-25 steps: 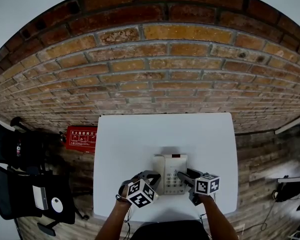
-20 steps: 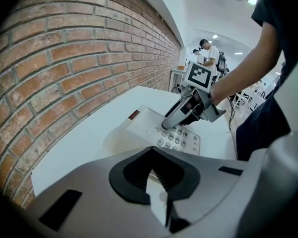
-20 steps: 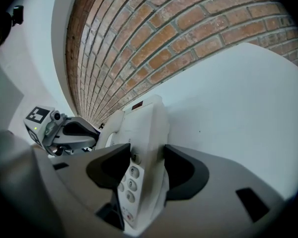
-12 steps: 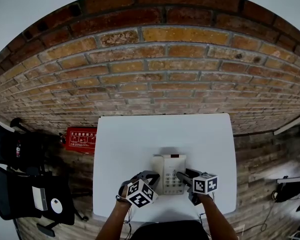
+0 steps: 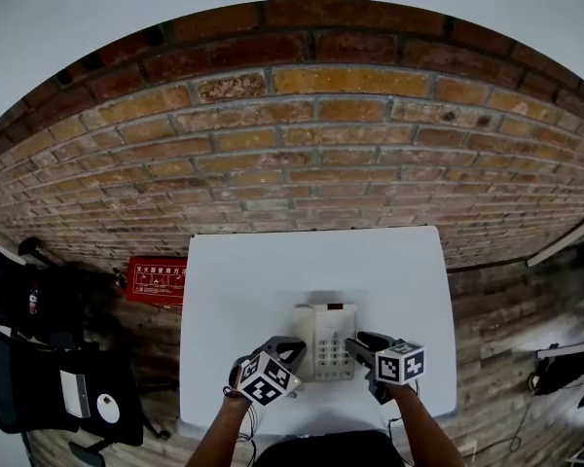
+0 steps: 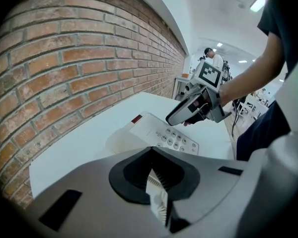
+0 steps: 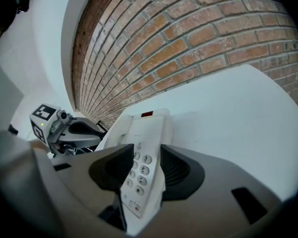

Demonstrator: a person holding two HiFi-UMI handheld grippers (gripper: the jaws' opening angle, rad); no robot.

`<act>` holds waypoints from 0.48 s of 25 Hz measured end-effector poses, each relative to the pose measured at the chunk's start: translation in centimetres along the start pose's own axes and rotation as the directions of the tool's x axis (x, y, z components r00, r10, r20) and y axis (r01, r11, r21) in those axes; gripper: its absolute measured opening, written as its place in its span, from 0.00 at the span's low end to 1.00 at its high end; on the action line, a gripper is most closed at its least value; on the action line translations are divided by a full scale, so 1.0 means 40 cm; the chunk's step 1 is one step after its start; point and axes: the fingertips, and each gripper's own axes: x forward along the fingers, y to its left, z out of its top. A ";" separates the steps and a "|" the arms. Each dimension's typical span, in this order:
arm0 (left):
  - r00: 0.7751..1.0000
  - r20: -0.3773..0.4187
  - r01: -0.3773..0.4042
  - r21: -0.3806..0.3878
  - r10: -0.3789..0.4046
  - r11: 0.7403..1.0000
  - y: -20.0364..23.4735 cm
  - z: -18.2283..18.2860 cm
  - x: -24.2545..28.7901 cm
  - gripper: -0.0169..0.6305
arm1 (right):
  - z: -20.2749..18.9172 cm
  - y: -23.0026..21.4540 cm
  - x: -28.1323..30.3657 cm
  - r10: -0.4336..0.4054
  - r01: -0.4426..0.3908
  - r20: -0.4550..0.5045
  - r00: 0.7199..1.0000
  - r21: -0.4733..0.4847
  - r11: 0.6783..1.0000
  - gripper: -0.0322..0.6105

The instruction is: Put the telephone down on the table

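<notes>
White plastic desk telephone (image 5: 329, 339), grey keypad up, sits near the front edge of the plain white rectangular counter (image 5: 273, 270), between the two grippers. Red-brown brick wall (image 5: 302, 154) behind. From the head view it looks flat on the counter; cannot tell whether its right side is raised a little.

Right hand-held gripper (image 5: 357, 341) is on the telephone's right front part. The keypad edge runs between its jaws, which have just been closing, and the pads look to press it on both sides at a fairly wide spread. Left hand-held gripper (image 5: 292, 345) is just beside the telephone's left side, jaws fully together, nothing between them, not touching the telephone as far as I can see.

Progress, my read: the telephone is at rest on the counter or all but, so the set-down itself looks nearly done. Left to do: confirm full contact with the counter, let the right jaws go, pull both grippers back. Risk: dragging the light telephone toward the front edge on release.
</notes>
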 end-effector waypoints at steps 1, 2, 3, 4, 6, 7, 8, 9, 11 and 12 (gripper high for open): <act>1.000 0.021 0.004 -0.021 -0.004 1.000 -0.001 0.007 -0.007 0.04 | 0.010 0.007 -0.008 0.001 -0.001 0.012 1.000 -0.010 1.000 0.32; 0.999 0.040 0.009 -0.039 -0.008 0.999 -0.003 0.014 -0.015 0.04 | 0.020 0.018 -0.015 0.005 -0.004 0.025 1.000 -0.019 1.000 0.31; 0.998 0.059 0.016 -0.053 -0.013 0.998 -0.005 0.022 -0.024 0.04 | 0.031 0.032 -0.023 0.011 -0.010 0.038 0.999 -0.030 1.000 0.30; 0.997 0.080 0.023 -0.066 -0.018 0.998 -0.007 0.032 -0.034 0.04 | 0.042 0.050 -0.030 0.021 -0.019 0.052 0.998 -0.043 0.999 0.28; 0.991 0.130 0.037 -0.087 -0.025 0.995 -0.009 0.059 -0.060 0.04 | 0.064 0.094 -0.044 0.049 -0.043 0.075 0.996 -0.080 0.996 0.26; 0.987 0.156 0.041 -0.097 -0.025 0.994 -0.010 0.071 -0.074 0.04 | 0.074 0.118 -0.050 0.063 -0.054 0.085 0.994 -0.103 0.993 0.26; 0.983 0.180 0.042 -0.106 -0.022 0.993 -0.010 0.083 -0.088 0.04 | 0.084 0.142 -0.058 0.075 -0.063 0.094 0.993 -0.128 0.990 0.25; 0.979 0.205 0.040 -0.115 -0.016 0.993 -0.011 0.094 -0.103 0.04 | 0.094 0.165 -0.067 0.086 -0.070 0.104 0.991 -0.152 0.986 0.25; 0.967 0.253 0.036 -0.131 -0.002 0.991 -0.016 0.114 -0.131 0.04 | 0.109 0.206 -0.089 0.106 -0.081 0.129 0.986 -0.187 0.979 0.24; 0.962 0.273 0.038 -0.138 0.001 0.990 -0.020 0.121 -0.144 0.04 | 0.116 0.224 -0.101 0.114 -0.084 0.145 0.983 -0.198 0.977 0.23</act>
